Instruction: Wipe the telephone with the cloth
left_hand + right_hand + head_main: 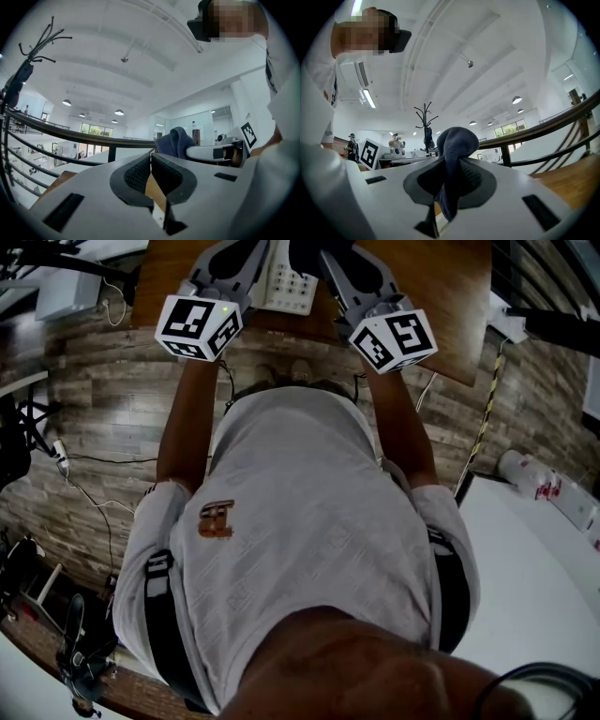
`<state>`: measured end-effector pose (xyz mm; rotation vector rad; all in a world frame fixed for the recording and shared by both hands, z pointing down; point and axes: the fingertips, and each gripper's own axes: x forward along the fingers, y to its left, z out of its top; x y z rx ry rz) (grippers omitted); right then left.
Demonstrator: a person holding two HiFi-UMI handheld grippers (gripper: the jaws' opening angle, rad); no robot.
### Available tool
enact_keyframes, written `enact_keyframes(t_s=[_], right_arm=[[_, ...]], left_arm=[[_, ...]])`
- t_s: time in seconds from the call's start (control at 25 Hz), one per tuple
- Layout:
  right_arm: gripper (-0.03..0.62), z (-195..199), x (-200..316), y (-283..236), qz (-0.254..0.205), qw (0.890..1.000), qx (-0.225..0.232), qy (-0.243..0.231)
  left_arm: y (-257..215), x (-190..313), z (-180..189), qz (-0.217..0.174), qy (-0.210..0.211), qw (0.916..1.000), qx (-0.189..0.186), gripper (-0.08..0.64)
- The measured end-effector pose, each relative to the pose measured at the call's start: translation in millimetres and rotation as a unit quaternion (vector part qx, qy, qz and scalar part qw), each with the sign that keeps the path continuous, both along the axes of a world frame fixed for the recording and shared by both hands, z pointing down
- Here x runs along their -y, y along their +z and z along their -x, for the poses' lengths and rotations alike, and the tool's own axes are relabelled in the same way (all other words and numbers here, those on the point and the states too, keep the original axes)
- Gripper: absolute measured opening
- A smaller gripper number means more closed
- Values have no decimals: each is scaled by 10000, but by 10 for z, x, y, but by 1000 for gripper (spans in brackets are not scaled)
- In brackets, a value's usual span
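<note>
In the head view, the white telephone [286,282] lies on the brown wooden table [422,296] at the top, between my two grippers. My left gripper [151,157] is shut, its dark pads [133,176] meeting with nothing between them. My right gripper [452,161] is shut on the dark blue cloth [457,145], which bulges above the jaws and hangs down between them. The cloth [176,143] also shows in the left gripper view, just right of the left jaws. Both gripper views look upward at the ceiling, so the telephone is out of them.
The person's torso fills the middle of the head view above a plank floor [103,409] with cables. A white table [534,596] stands at the right. A dark railing [70,136] runs behind the left gripper and a coat stand [425,122] stands beyond the right one.
</note>
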<state>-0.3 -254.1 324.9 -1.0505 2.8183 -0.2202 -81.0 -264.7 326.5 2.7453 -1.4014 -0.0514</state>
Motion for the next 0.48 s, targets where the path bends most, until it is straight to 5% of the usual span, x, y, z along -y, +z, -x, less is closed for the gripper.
enact_keyframes(t_s=[0.48], right_arm=[[71,39,-148,-164,-416,9988,0,-242]], left_arm=[[-196,-77,-21,-292,-12,9995,-111,20]])
